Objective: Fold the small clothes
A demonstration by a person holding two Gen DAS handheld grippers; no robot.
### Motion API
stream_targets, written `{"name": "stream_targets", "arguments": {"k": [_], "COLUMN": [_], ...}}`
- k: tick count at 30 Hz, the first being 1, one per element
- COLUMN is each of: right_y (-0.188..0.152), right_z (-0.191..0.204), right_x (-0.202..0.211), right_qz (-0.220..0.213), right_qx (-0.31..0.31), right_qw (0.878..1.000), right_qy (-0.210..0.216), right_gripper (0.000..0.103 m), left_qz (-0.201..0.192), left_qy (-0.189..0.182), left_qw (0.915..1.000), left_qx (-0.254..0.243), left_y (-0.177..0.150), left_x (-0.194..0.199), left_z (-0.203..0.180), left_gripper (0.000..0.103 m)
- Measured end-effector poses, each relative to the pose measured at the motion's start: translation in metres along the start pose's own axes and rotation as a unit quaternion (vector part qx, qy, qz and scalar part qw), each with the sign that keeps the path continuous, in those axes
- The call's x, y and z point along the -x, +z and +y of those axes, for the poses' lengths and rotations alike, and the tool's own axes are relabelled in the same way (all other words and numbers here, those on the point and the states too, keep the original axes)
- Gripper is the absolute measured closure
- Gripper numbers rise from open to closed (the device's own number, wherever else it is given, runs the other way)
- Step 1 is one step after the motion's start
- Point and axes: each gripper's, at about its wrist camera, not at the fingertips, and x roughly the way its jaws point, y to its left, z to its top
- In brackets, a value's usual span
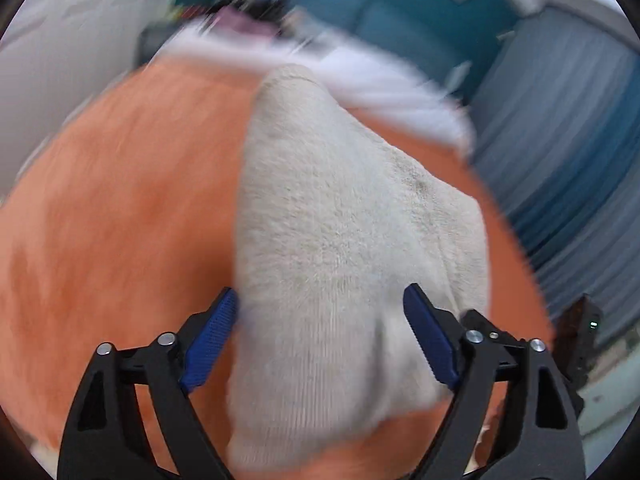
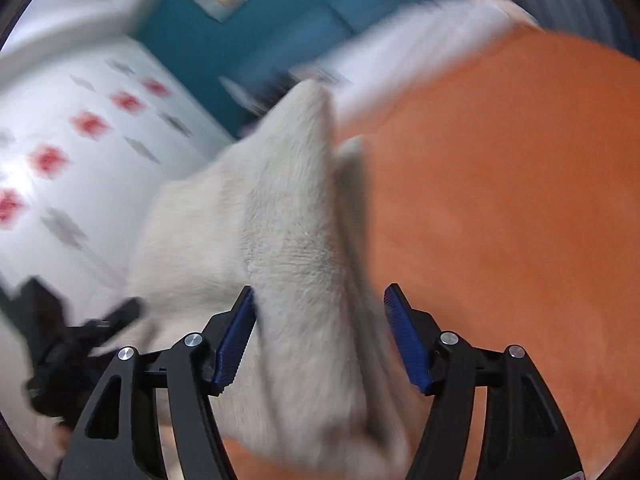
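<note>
A small off-white fuzzy garment [image 1: 344, 220] lies on an orange cloth surface [image 1: 120, 208]. In the left wrist view it stretches from between my fingers toward the far edge. My left gripper [image 1: 320, 316] is open, its blue pads either side of the garment's near end. In the right wrist view the same garment [image 2: 288, 232] shows a raised fold running away from me. My right gripper [image 2: 320, 312] is open around that fold. Both views are motion-blurred.
The orange cloth [image 2: 500, 200] covers a white surface [image 1: 380, 76] whose edge shows at the far side. A blue wall [image 1: 400, 12] stands behind. A white floor with red marks [image 2: 80, 128] lies left. The other gripper [image 2: 60, 340] shows at lower left.
</note>
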Motion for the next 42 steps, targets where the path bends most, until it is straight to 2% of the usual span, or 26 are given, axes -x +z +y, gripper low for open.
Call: {"name": "stream_targets", "arguments": {"k": [1, 2, 3, 4, 6, 9, 10, 12, 14, 16, 19, 20, 21, 22, 24, 26, 27, 30, 31, 32, 34, 35, 36, 37, 40, 42], "right_y": [-0.02, -0.034, -0.049, -0.056, -0.054, -0.029, -0.02, -0.003, 0.01, 0.014, 0.003, 0.002, 0.006, 0.012, 0.031, 0.044, 0.049, 0.053, 0.05, 0.046, 0.039, 0.034, 0.033, 0.035, 0.031, 0.024], "right_z": [-0.017, -0.028, -0.039, -0.045, -0.05, -0.043, -0.038, -0.015, 0.006, 0.019, 0.022, 0.027, 0.038, 0.047, 0.066, 0.077, 0.076, 0.047, 0.029, 0.012, -0.016, -0.027, -0.029, -0.023, 0.004, 0.018], "right_x": [-0.014, -0.015, -0.009, -0.002, 0.005, 0.0, -0.006, -0.025, -0.053, -0.084, -0.133, -0.137, -0.134, -0.126, -0.089, -0.048, -0.027, -0.009, -0.021, -0.037, -0.096, -0.101, -0.089, -0.071, -0.016, 0.0], "right_qz": [0.031, 0.037, 0.032, 0.026, 0.016, 0.008, 0.009, 0.024, 0.056, 0.084, 0.138, 0.131, 0.125, 0.124, 0.071, 0.019, -0.007, -0.021, -0.009, 0.01, 0.087, 0.09, 0.063, 0.042, -0.032, -0.05], "right_qx": [-0.018, -0.035, -0.05, -0.051, -0.049, -0.058, -0.061, -0.054, -0.031, -0.017, -0.028, -0.02, 0.003, 0.015, 0.033, 0.061, 0.073, 0.059, 0.046, 0.031, -0.005, -0.018, -0.028, -0.023, 0.041, 0.068], "right_qw": [0.999, 0.999, 0.998, 0.998, 0.998, 0.997, 0.996, 0.995, 0.995, 0.994, 0.989, 0.99, 0.991, 0.991, 0.993, 0.992, 0.991, 0.992, 0.994, 0.996, 0.996, 0.996, 0.998, 0.999, 0.999, 0.996], "right_qy": [-0.011, 0.008, 0.031, 0.03, 0.028, 0.052, 0.062, 0.076, 0.08, 0.064, 0.05, 0.042, 0.044, 0.053, 0.093, 0.111, 0.113, 0.107, 0.095, 0.078, -0.003, -0.006, 0.008, 0.005, -0.012, -0.012], "right_gripper": [0.06, 0.063, 0.063, 0.062, 0.046, 0.035, 0.032, 0.02, 0.016, 0.016, 0.016, 0.019, 0.045, 0.063, 0.07, 0.071, 0.07, 0.067, 0.066, 0.061, 0.057, 0.057, 0.057, 0.057, 0.057, 0.057], "left_qz": [0.032, 0.049, 0.047, 0.037, 0.023, 0.009, 0.009, 0.007, 0.019, 0.04, 0.071, 0.071, 0.076, 0.07, 0.04, 0.01, -0.002, -0.013, -0.01, 0.002, 0.059, 0.073, 0.054, 0.05, 0.027, 0.011], "left_qy": [0.017, 0.005, -0.007, -0.014, -0.026, -0.062, -0.065, -0.063, -0.064, -0.069, -0.087, -0.094, -0.103, -0.09, -0.094, -0.111, -0.13, -0.162, -0.157, -0.132, -0.057, -0.039, -0.063, -0.061, -0.027, -0.006], "left_qw": [0.9991, 0.9972, 0.996, 0.9953, 0.9934, 0.9874, 0.9863, 0.9848, 0.9815, 0.975, 0.9649, 0.9655, 0.9674, 0.9727, 0.9827, 0.9868, 0.9853, 0.9818, 0.9836, 0.9883, 0.9944, 0.9937, 0.9918, 0.9912, 0.9961, 0.9985], "left_qx": [0.024, 0.057, 0.076, 0.088, 0.11, 0.146, 0.151, 0.162, 0.179, 0.208, 0.238, 0.232, 0.219, 0.202, 0.154, 0.118, 0.11, 0.098, 0.089, 0.076, 0.067, 0.075, 0.097, 0.107, 0.08, 0.053], "left_y": [-0.017, -0.036, -0.042, -0.049, -0.053, -0.039, -0.035, -0.028, -0.021, -0.017, -0.016, -0.014, -0.009, -0.002, 0.014, 0.029, 0.034, 0.034, 0.03, 0.021, -0.002, -0.013, -0.019, -0.02, -0.016, -0.014], "left_x": [-0.018, -0.027, -0.03, -0.027, -0.02, -0.028, -0.031, -0.041, -0.058, -0.079, -0.109, -0.109, -0.109, -0.103, -0.085, -0.065, -0.058, -0.056, -0.064, -0.08, -0.12, -0.13, -0.124, -0.117, -0.086, -0.071], "left_z": [0.024, 0.049, 0.059, 0.069, 0.078, 0.084, 0.086, 0.091, 0.105, 0.12, 0.136, 0.134, 0.128, 0.12, 0.097, 0.075, 0.068, 0.05, 0.044, 0.041, 0.042, 0.046, 0.052, 0.054, 0.049, 0.042], "left_gripper": [0.042, 0.041, 0.039, 0.034, 0.027, 0.015, 0.012, 0.01, 0.01, 0.01, 0.015, 0.024, 0.042, 0.049, 0.056, 0.057, 0.057, 0.054, 0.051, 0.05, 0.052, 0.049, 0.049, 0.048, 0.05, 0.049]}}
